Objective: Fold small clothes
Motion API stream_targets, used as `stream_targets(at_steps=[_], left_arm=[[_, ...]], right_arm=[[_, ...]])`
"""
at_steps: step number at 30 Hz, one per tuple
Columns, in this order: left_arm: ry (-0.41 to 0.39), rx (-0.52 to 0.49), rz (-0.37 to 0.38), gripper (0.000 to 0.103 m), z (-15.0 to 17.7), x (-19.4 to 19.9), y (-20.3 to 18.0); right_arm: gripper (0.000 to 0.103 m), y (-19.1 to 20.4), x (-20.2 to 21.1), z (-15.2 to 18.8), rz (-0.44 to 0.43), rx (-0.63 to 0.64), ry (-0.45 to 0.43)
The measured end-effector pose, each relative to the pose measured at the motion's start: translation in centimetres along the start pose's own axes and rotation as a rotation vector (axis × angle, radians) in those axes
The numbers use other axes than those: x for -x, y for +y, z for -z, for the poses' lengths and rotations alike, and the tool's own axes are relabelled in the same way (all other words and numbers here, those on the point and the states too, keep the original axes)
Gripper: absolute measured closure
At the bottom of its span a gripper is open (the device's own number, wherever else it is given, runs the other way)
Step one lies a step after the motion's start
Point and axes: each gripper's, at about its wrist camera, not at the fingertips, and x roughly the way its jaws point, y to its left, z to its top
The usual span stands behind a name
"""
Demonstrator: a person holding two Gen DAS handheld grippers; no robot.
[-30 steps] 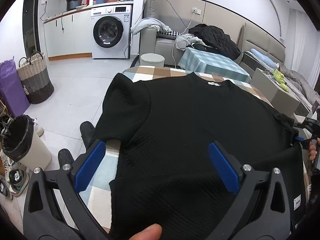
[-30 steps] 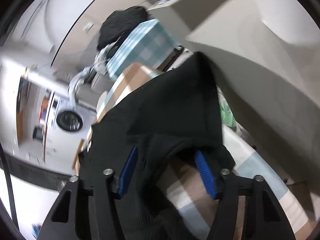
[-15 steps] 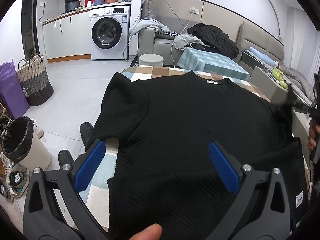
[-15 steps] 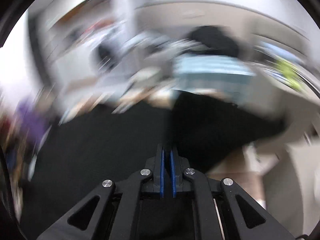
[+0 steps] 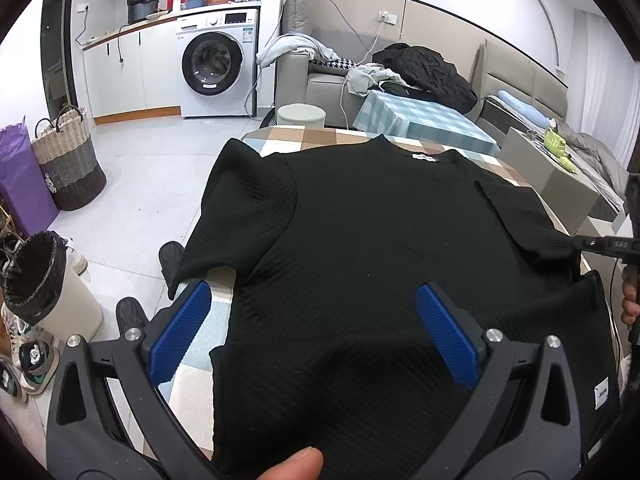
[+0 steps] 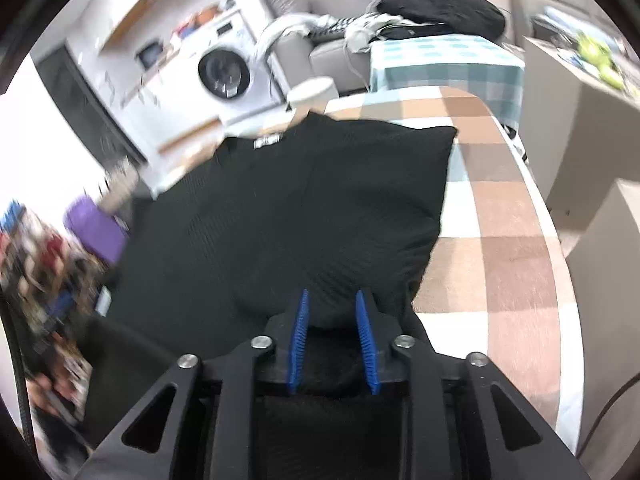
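A black shirt [image 5: 372, 248] lies spread over the checked desk [image 6: 504, 216], one sleeve hanging off its left edge. The left gripper [image 5: 316, 328] hovers wide apart above the hem; the right gripper [image 6: 332, 332], jaws just reopening, straddles a fold of the cloth without pinching it. Washing machine [image 5: 216, 68], basket [image 5: 68, 160] and bin [image 5: 44, 284] stand on the floor beyond; the shirt's white neck label [image 5: 424, 157] is unreadable.

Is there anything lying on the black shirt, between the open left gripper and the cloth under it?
Nothing visible. The left gripper hangs open over the black shirt, which lies flat on the checked table, with no other object on the cloth.
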Motion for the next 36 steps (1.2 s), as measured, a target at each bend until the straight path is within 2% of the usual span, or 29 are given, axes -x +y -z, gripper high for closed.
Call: stream_targets(at_steps=[2, 3, 5, 7, 9, 11, 13, 17, 19, 21, 24, 27, 30, 31, 36], left_arm=[[0.003, 0.006, 0.001, 0.001, 0.0, 0.0, 0.1], [0.004, 0.008, 0.000, 0.001, 0.1, -0.1, 0.2], [0.010, 0.014, -0.007, 0.001, 0.1, -0.2, 0.3], [0.015, 0.028, -0.013, 0.001, 0.0, -0.3, 0.6], [0.013, 0.039, -0.015, 0.001, 0.0, -0.2, 0.9], [0.013, 0.041, -0.019, 0.001, 0.0, -0.1, 1.1], [0.013, 0.038, -0.027, 0.001, 0.0, -0.1, 1.2], [0.012, 0.036, -0.024, 0.001, 0.0, -0.1, 1.0], [0.013, 0.031, -0.026, 0.001, -0.1, -0.1, 1.0], [0.009, 0.027, -0.028, 0.001, 0.0, 0.0, 1.0], [0.016, 0.046, -0.048, 0.001, -0.2, -0.2, 1.5], [0.029, 0.075, -0.054, 0.001, -0.2, -0.6, 2.2], [0.051, 0.108, -0.079, 0.001, -0.2, -1.1, 3.2], [0.065, 0.129, -0.086, 0.001, -0.2, -1.3, 3.7], [0.075, 0.222, -0.097, 0.001, -0.2, -2.0, 6.8]], right_arm=[[0.061, 0.5, 0.3, -0.1, 0.015, -0.014, -0.028], [0.055, 0.5, 0.3, 0.0, 0.053, -0.014, -0.033], [0.054, 0.2, 0.0, 0.6, 0.093, -0.023, -0.019], [0.054, -0.6, 0.3, 1.0, 0.050, -0.068, -0.037], [0.054, -1.1, 0.6, 1.2, 0.070, -0.100, -0.059], [0.054, -1.5, 0.2, 1.4, 0.121, -0.089, -0.015], [0.054, -1.2, -0.9, 1.6, 0.136, -0.049, 0.045], [0.054, -0.8, -2.6, 2.3, 0.212, 0.031, 0.092], [0.069, -0.9, -3.1, 2.4, 0.194, 0.053, 0.112], [0.087, -0.6, -3.1, 2.8, 0.223, 0.094, 0.124], [0.088, -1.3, -2.7, 2.9, 0.274, 0.058, 0.111], [0.079, -1.3, -2.1, 3.1, 0.279, 0.023, 0.097], [0.068, -0.8, -0.6, 3.3, 0.256, -0.001, 0.046], [0.062, -0.7, 0.2, 3.5, 0.242, -0.026, 0.019], [0.049, 0.5, 3.8, 4.6, 0.176, -0.124, -0.107]])
